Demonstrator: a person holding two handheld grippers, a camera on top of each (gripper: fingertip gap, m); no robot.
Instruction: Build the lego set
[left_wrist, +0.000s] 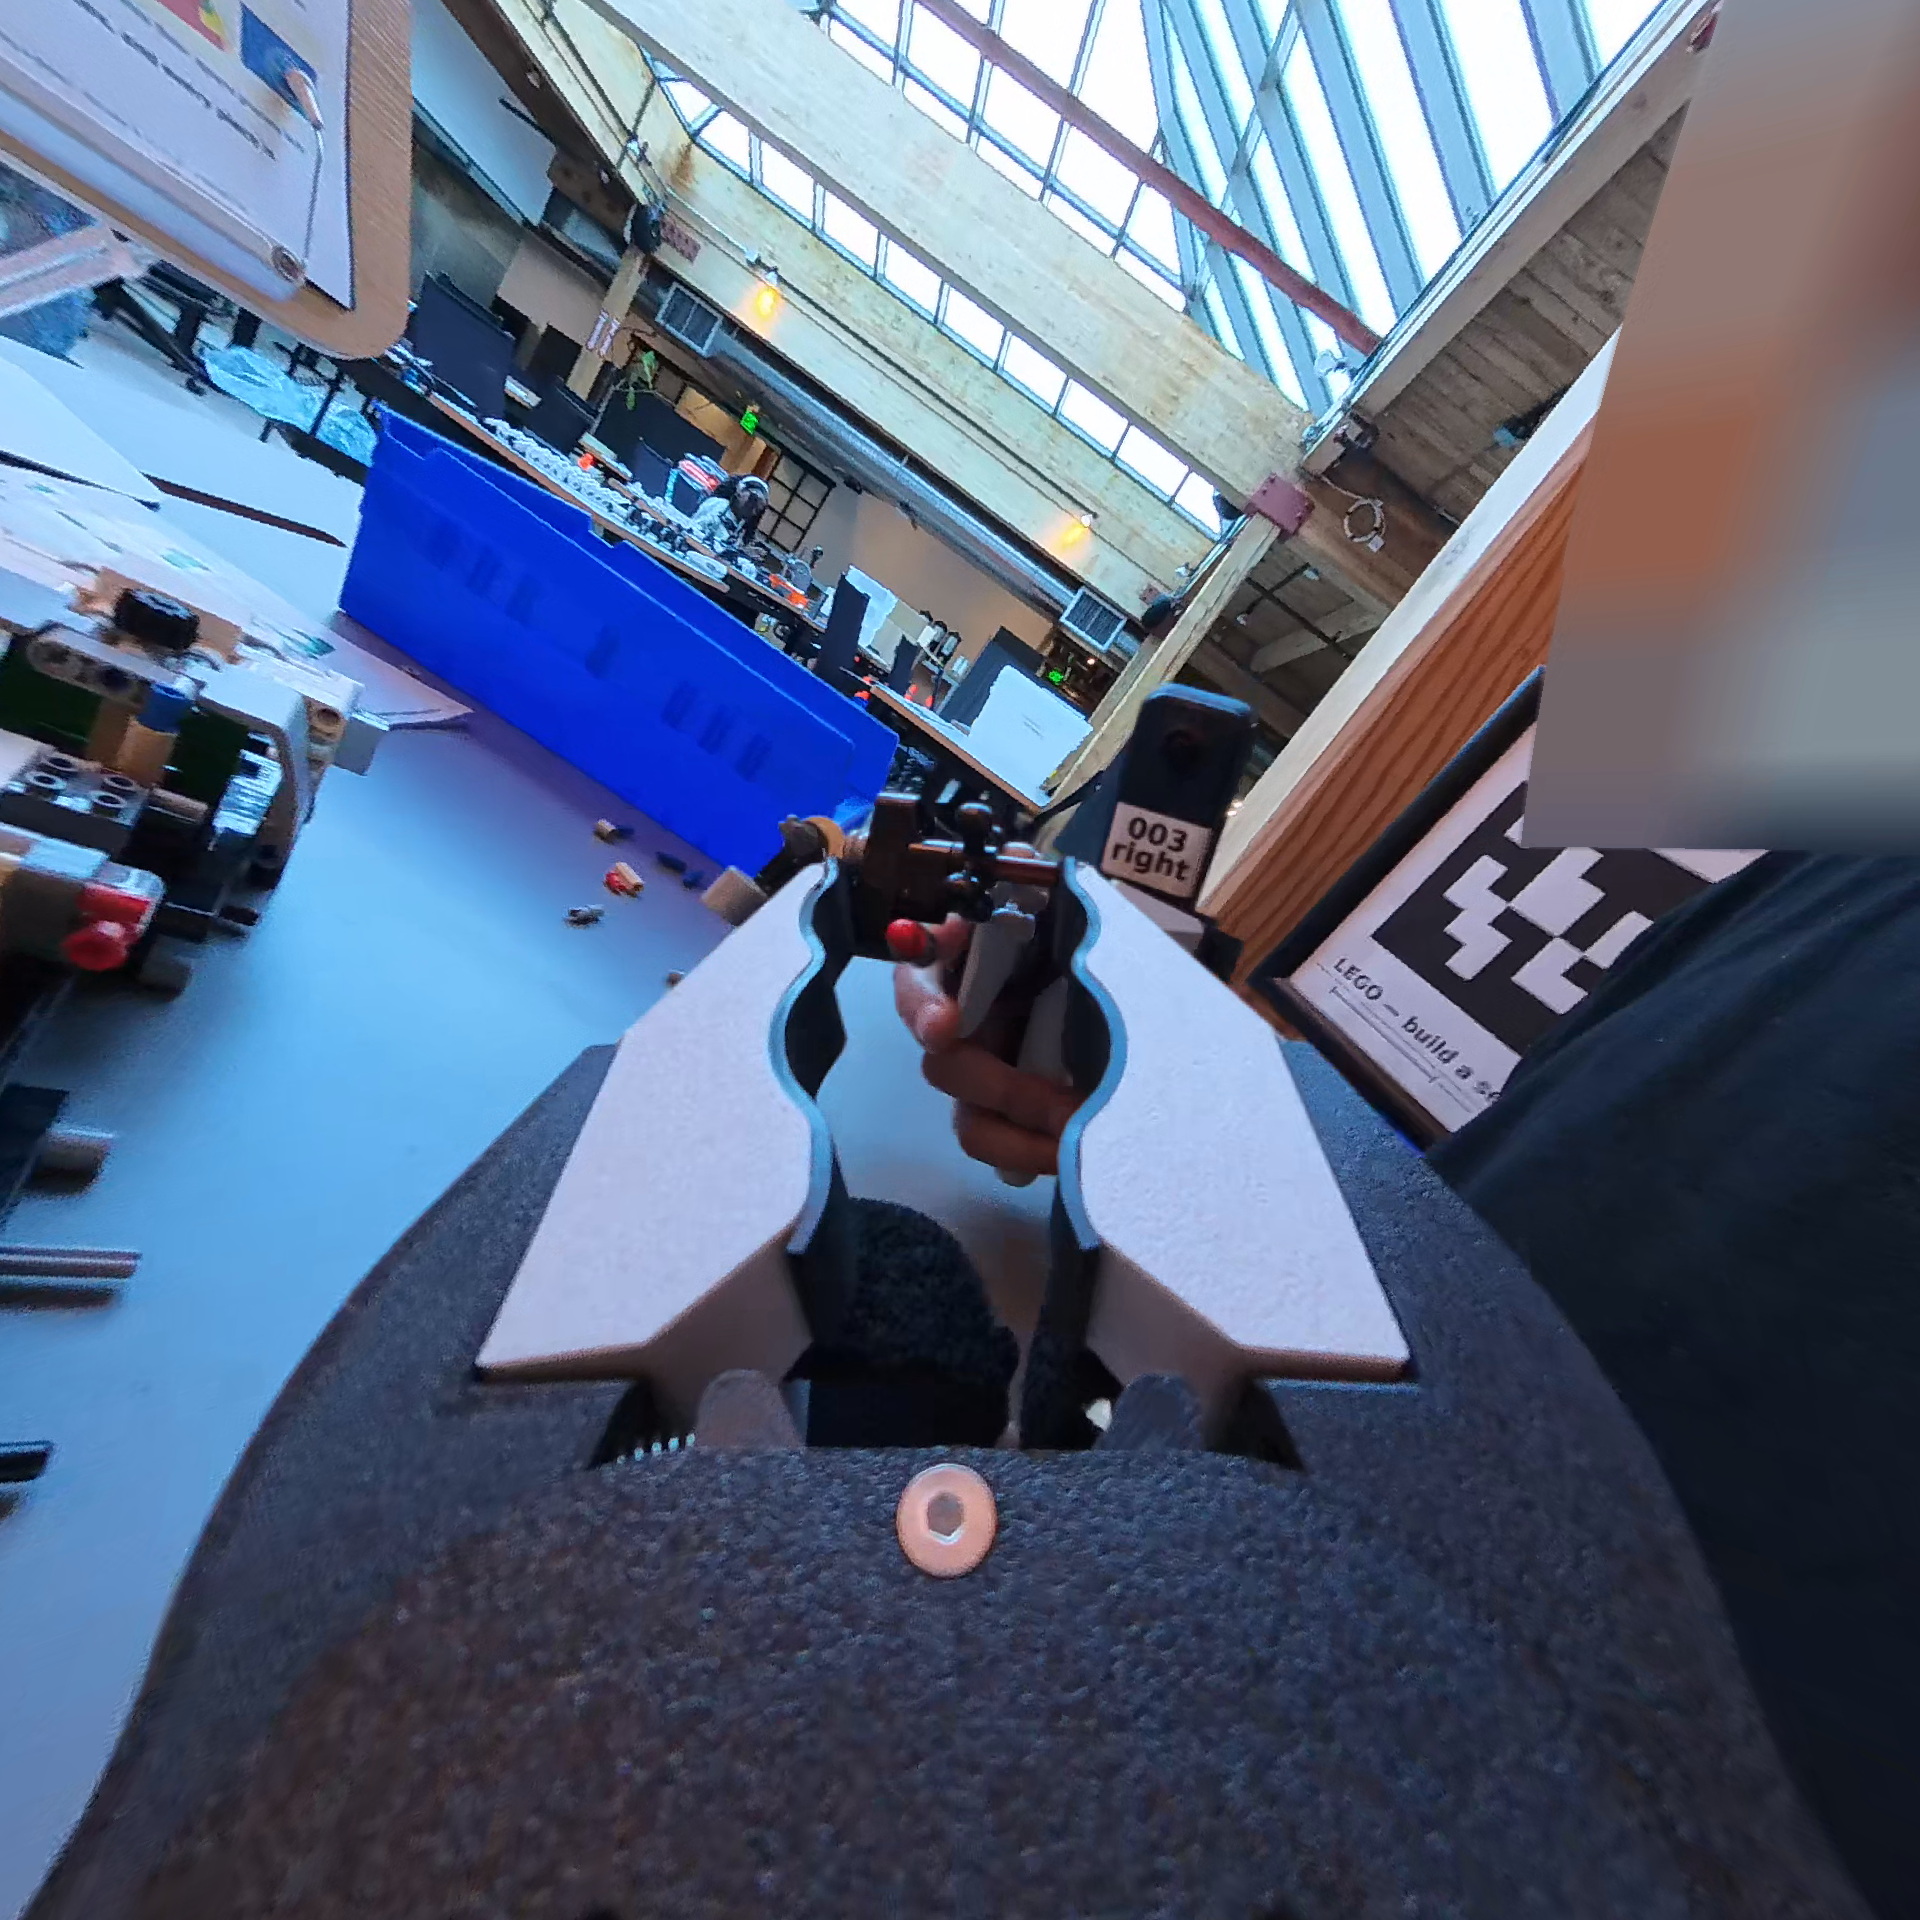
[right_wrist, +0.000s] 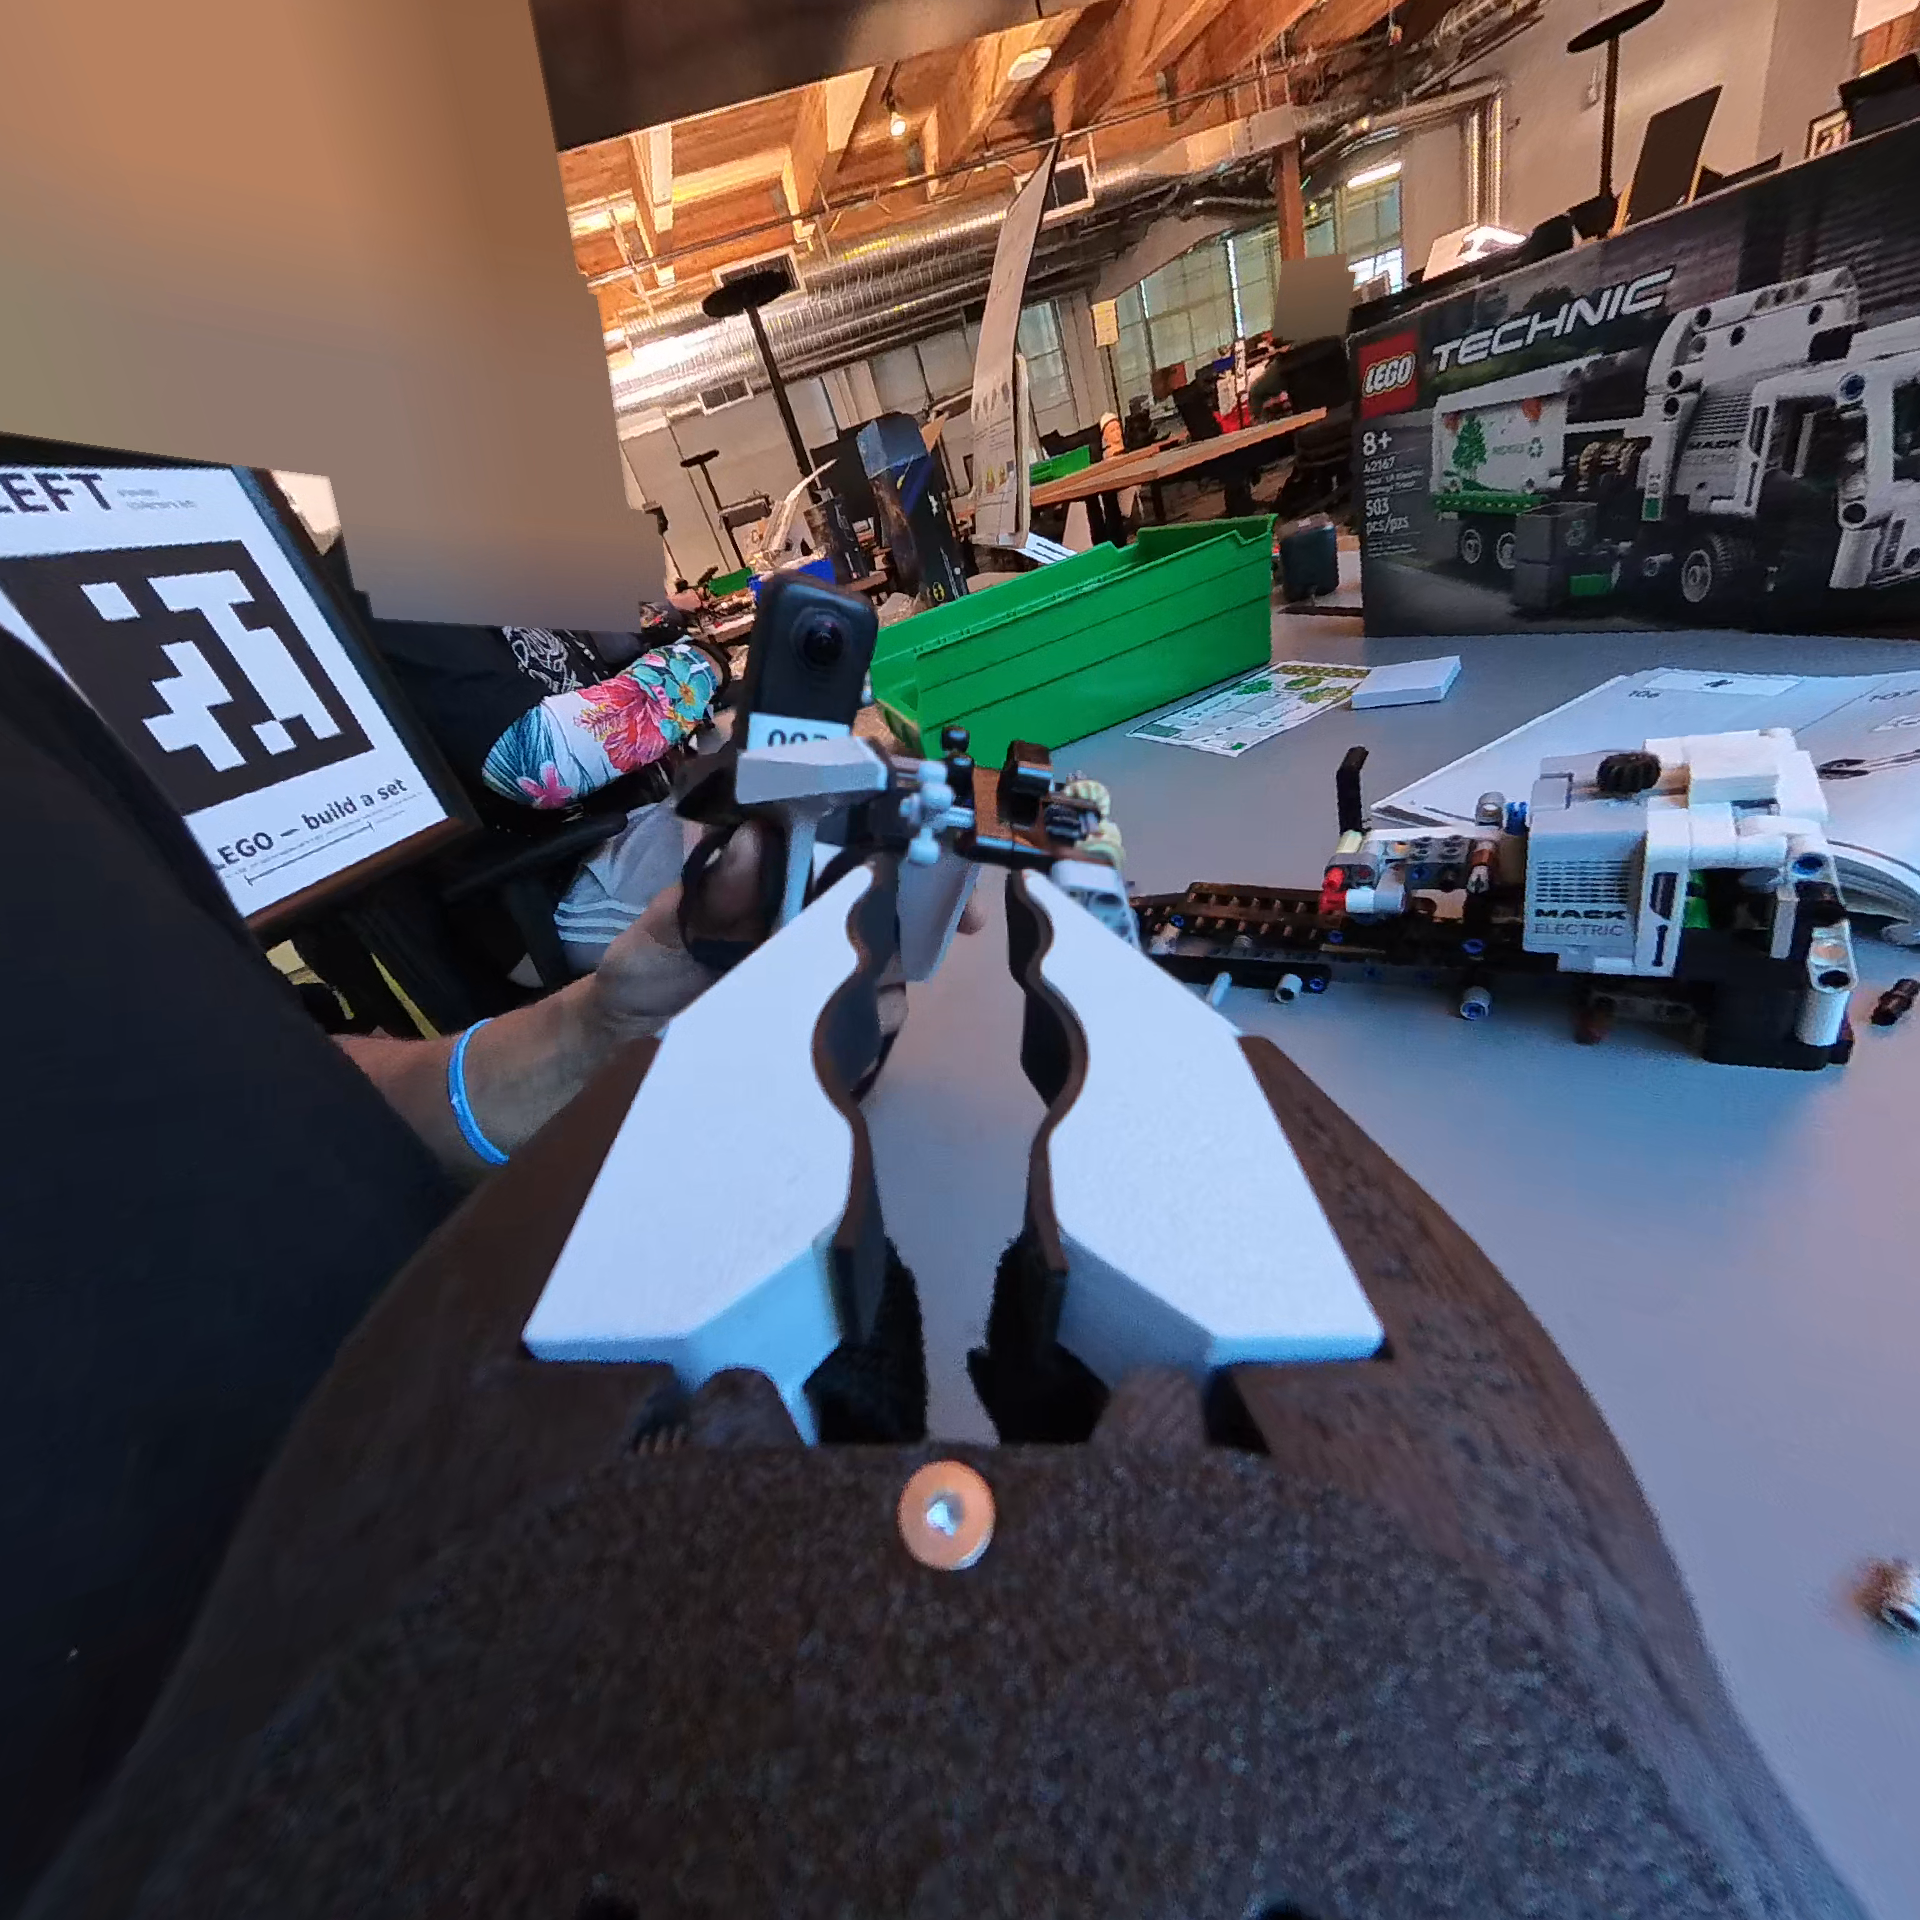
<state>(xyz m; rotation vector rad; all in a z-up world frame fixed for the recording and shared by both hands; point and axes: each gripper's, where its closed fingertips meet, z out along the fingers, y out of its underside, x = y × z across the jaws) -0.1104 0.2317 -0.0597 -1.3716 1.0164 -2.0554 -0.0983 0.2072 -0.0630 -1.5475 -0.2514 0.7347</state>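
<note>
my left gripper (left_wrist: 940, 894) and right gripper (right_wrist: 951, 847) meet tip to tip in the air, both clenched on one small dark lego subassembly (left_wrist: 935, 857), its long axis running crosswise between them. the half-built truck (right_wrist: 1621, 894) sits on the table (right_wrist: 1558, 1195) well off to my right tongs' side, nearer that hand.
</note>
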